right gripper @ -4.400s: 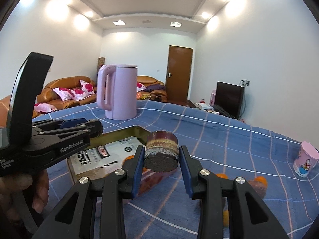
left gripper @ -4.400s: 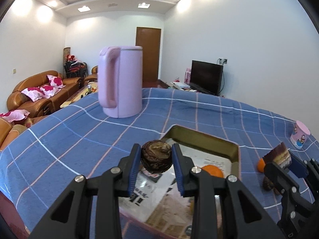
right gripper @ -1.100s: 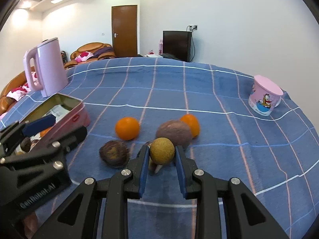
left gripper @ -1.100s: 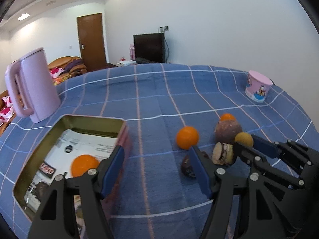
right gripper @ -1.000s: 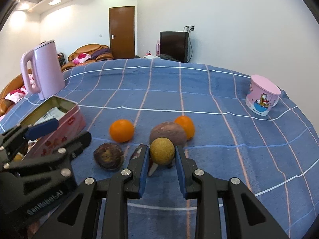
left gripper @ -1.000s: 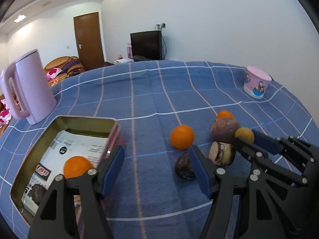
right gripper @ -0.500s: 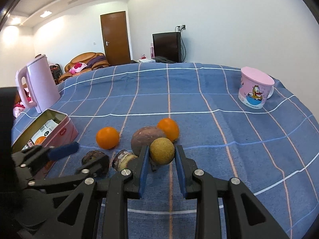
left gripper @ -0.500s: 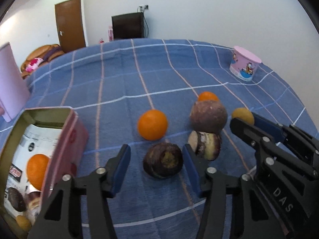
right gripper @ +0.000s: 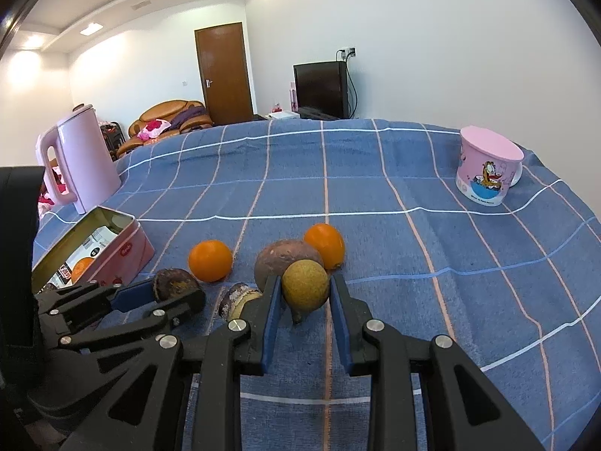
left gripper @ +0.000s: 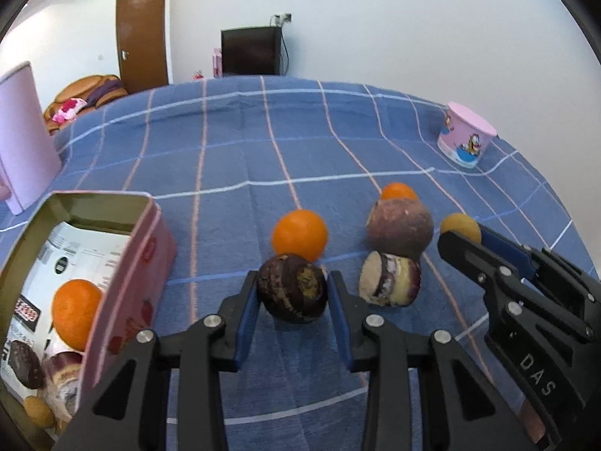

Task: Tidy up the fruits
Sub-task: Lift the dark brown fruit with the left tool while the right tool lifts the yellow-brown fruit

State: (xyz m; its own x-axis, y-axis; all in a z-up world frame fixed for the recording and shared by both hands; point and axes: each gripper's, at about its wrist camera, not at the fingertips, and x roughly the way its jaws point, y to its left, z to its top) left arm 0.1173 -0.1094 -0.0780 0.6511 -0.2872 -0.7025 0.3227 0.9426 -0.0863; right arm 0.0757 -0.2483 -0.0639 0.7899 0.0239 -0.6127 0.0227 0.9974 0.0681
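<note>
A dark brown wrinkled fruit (left gripper: 291, 295) lies on the blue checked cloth between the pads of my left gripper (left gripper: 293, 282). The jaws are closing and both pads touch its sides. My right gripper (right gripper: 305, 293) is shut on a small yellow-brown round fruit (right gripper: 305, 280), held just above the cloth; in the left wrist view it reaches in from the right. Loose beside them are an orange (left gripper: 299, 233), a second orange (left gripper: 399, 191), a large brown-purple fruit (left gripper: 400, 227) and a cut piece (left gripper: 388, 283). The pink tin (left gripper: 127, 263) at left holds an orange (left gripper: 75, 312) and several dark pieces.
A pink kettle (right gripper: 82, 158) stands at the far left behind the tin. A pink cartoon mug (right gripper: 488, 171) sits at the far right near the table's edge. The blue cloth (right gripper: 375, 195) spreads wide beyond the fruit. Sofas, a door and a TV lie behind.
My left gripper has come down and forward over the dark brown fruit, and its jaws have narrowed from wide apart to touching it. The right gripper keeps the yellow fruit and has barely shifted.
</note>
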